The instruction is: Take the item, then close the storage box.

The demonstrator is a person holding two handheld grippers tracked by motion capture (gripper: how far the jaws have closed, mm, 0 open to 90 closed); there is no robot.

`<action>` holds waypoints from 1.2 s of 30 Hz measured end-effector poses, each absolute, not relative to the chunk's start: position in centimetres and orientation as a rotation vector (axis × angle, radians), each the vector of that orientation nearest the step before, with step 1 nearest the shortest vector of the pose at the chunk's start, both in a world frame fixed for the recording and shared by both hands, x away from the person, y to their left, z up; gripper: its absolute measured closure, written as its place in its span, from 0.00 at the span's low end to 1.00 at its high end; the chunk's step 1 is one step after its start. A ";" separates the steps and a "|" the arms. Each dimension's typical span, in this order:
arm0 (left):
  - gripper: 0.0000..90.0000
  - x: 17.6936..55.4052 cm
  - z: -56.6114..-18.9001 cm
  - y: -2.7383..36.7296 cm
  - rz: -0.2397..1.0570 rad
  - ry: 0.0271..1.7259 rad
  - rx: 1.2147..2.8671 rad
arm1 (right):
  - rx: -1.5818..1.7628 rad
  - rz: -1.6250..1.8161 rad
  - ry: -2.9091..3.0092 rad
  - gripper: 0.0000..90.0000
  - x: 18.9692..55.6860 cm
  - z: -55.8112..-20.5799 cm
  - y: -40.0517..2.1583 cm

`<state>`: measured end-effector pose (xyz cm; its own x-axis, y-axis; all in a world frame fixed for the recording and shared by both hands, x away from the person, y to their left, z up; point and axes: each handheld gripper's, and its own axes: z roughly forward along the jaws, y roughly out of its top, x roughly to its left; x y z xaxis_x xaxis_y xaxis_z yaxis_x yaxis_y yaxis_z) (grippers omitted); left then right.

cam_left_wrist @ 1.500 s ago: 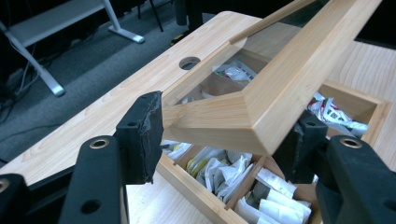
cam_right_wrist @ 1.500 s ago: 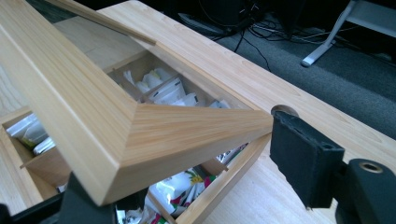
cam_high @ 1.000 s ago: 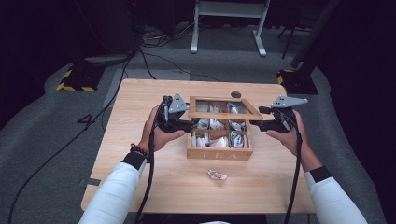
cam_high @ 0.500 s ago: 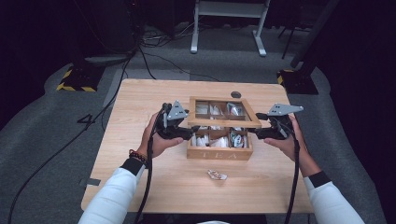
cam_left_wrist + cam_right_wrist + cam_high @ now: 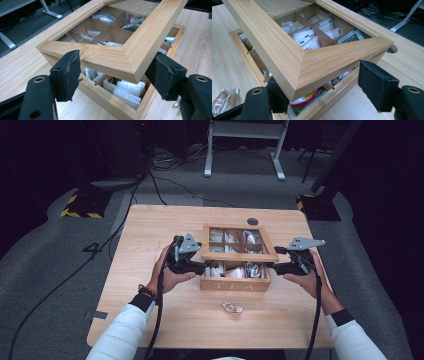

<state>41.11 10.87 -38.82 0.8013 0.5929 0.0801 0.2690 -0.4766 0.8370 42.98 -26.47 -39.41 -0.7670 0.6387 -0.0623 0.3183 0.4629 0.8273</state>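
High view: the box (image 5: 235, 285) stands in the middle of the table (image 5: 150, 230), a bit toward the far edge. Its lid (image 5: 239, 256) is raised at the front. The left gripper (image 5: 202, 266) is at the lid's left front corner and the right gripper (image 5: 272, 266) at the right front corner. Compared with one second ago, both hands are lower and the lid lies flatter over the box. One loose bag (image 5: 232, 307) lies near the front edge.

Left gripper view: the lid (image 5: 110, 57) corner is between the jaws of the left gripper (image 5: 116, 65). They have just been opening. One pad touches the wood, but I cannot tell if they press it.

Right gripper view: the jaws of the right gripper (image 5: 325, 85) stand wide and have just been opening too. One jaw is under the lid (image 5: 294, 57) corner and the other is apart from it. Bags (image 5: 304, 37) fill the box (image 5: 337, 100).

I judge that the lid is being closed and release is starting. A gap remains, so the lid may drop the last bit.
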 end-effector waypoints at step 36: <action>0.36 39.6 -40.7 11.4 0.421 0.643 2.118 | 0.768 1.077 2.496 0.29 40.5 -43.1 -26.0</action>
